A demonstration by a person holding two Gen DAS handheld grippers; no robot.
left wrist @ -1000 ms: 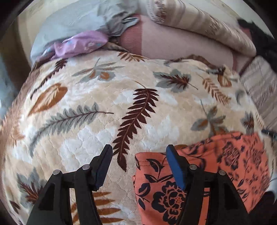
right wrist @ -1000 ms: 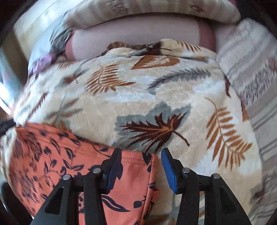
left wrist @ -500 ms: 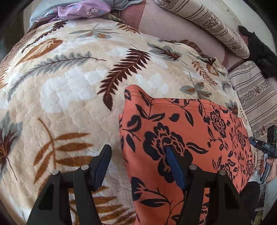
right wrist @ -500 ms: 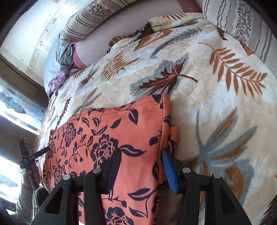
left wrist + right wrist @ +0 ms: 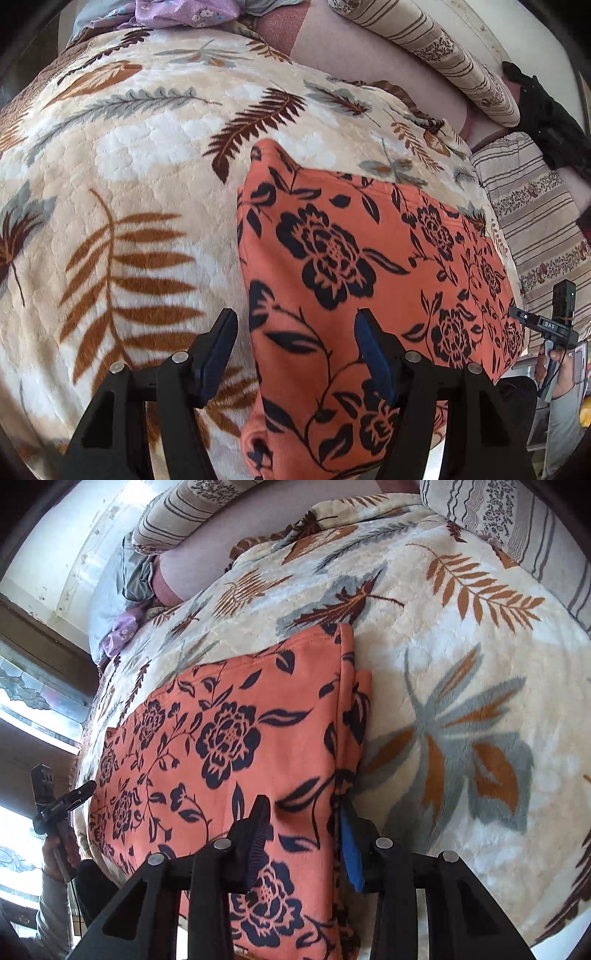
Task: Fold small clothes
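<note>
An orange garment (image 5: 369,266) with a dark flower print lies flat on a cream leaf-patterned blanket (image 5: 129,166). In the left wrist view my left gripper (image 5: 295,347) is open and straddles the garment's left edge near its front, one finger over the blanket and the other over the cloth. In the right wrist view the garment (image 5: 229,746) shows a folded layer along its right side. My right gripper (image 5: 303,834) straddles that right edge low down. Its jaws are closing with the fabric between them, and the pads do not visibly pinch it.
Striped pillows (image 5: 443,51) and a pinkish bolster (image 5: 207,557) line the far side of the bed. A purple cloth (image 5: 184,11) and a grey one (image 5: 138,579) lie at the far corner. A black object (image 5: 546,118) sits at the right. A window (image 5: 29,701) is on the left.
Both grippers have drawn back along the garment toward its near end and tipped downward. The orange cloth now fills more of each view. The right jaws have narrowed.
</note>
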